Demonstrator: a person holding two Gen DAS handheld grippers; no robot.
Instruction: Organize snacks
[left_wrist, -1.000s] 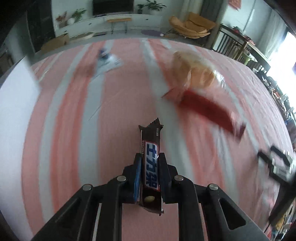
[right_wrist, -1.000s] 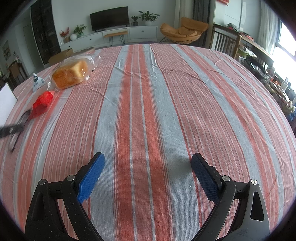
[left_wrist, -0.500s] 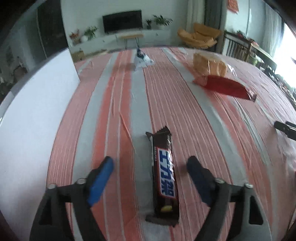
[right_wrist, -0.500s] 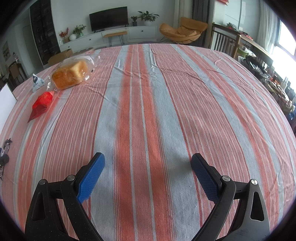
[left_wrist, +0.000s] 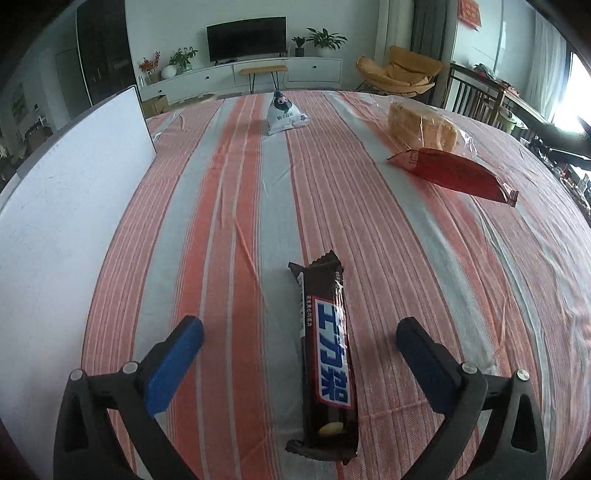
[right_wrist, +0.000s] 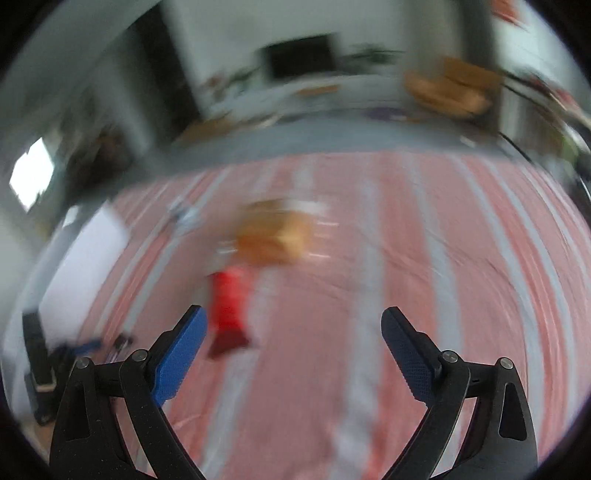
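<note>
A: Where was the chocolate bar (left_wrist: 328, 363) at that moment?

B: It lay flat on the striped cloth (left_wrist: 229, 206) of the bench, lengthwise between the two blue pads of the left gripper (left_wrist: 299, 350). The jaws of this gripper were opening, already spread wide, and no pad touched the wrapper.

A: So the step was the release?

B: I judged so. To do it well, the hand should go straight up and back, so that the pads do not catch the crimped end of the wrapper and turn the bar.

A: How did the bar look?

B: Long and narrow, in a dark brown glossy wrapper with a blue label and white letters. Both ends were sealed with a zigzag edge. It seemed stiff enough to keep its shape, but the film looked slippery.

A: And the other snacks?

B: Farther away lay a red packet (left_wrist: 454, 173), and just behind it a bread loaf in clear plastic (left_wrist: 421, 127). A small white triangular pouch (left_wrist: 284, 114) stood near the far edge. A white board (left_wrist: 70, 206) was at the left.

A: And the right gripper (right_wrist: 293, 349)?

B: Its picture was blurred, but the jaws stood apart with nothing between them, and the red packet was ahead of it. I guessed this packet might be the next one.
</note>
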